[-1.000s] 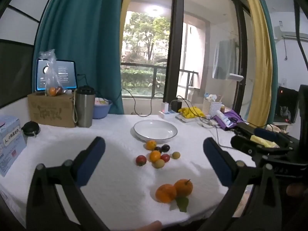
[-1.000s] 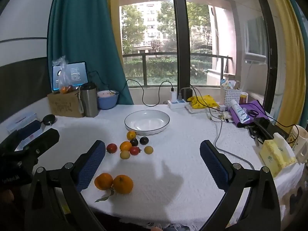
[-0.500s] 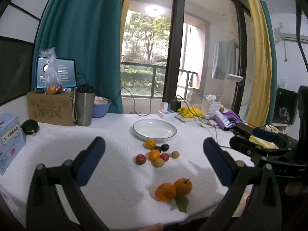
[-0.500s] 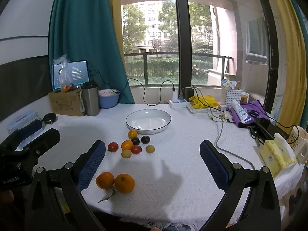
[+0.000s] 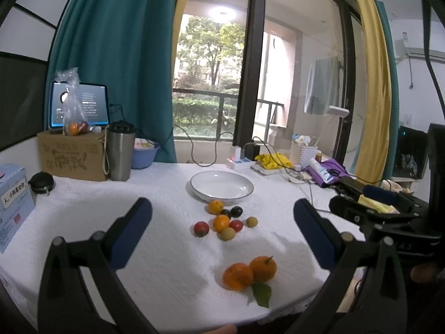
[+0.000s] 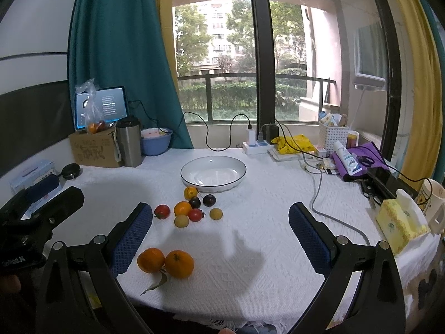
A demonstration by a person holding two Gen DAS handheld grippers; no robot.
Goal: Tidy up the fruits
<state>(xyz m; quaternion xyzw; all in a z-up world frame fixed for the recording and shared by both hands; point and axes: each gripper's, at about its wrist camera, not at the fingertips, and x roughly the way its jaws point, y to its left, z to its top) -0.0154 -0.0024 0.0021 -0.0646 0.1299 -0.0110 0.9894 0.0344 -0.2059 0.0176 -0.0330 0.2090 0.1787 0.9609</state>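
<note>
Fruits lie loose on the white tablecloth (image 6: pixel 250 264), none of them in the white plate (image 6: pixel 213 173) that stands empty toward the window. Farthest left in the small cluster just in front of the plate is a red tomato (image 6: pixel 162 211); then come an orange fruit (image 6: pixel 182 208), a pale yellow-green one (image 6: pixel 181 220) just below it, a second red tomato (image 6: pixel 196 215), two dark plums (image 6: pixel 209 200) side by side, and a yellowish round fruit (image 6: pixel 216 213) at the right edge. A small orange (image 6: pixel 190 192) sits nearest the plate's rim. Closer to the table's near edge, well apart from the cluster, two large oranges (image 6: pixel 165 261) touch each other, a green leaf (image 5: pixel 261 293) beside them.

The left gripper (image 5: pixel 222 231) hangs over the near edge, jaws spread wide and empty, the cluster and the oranges between its fingers in the view. The right gripper (image 6: pixel 221 232) is likewise released and holds nothing; its left finger (image 6: pixel 130 239) stands near the oranges without touching
</note>
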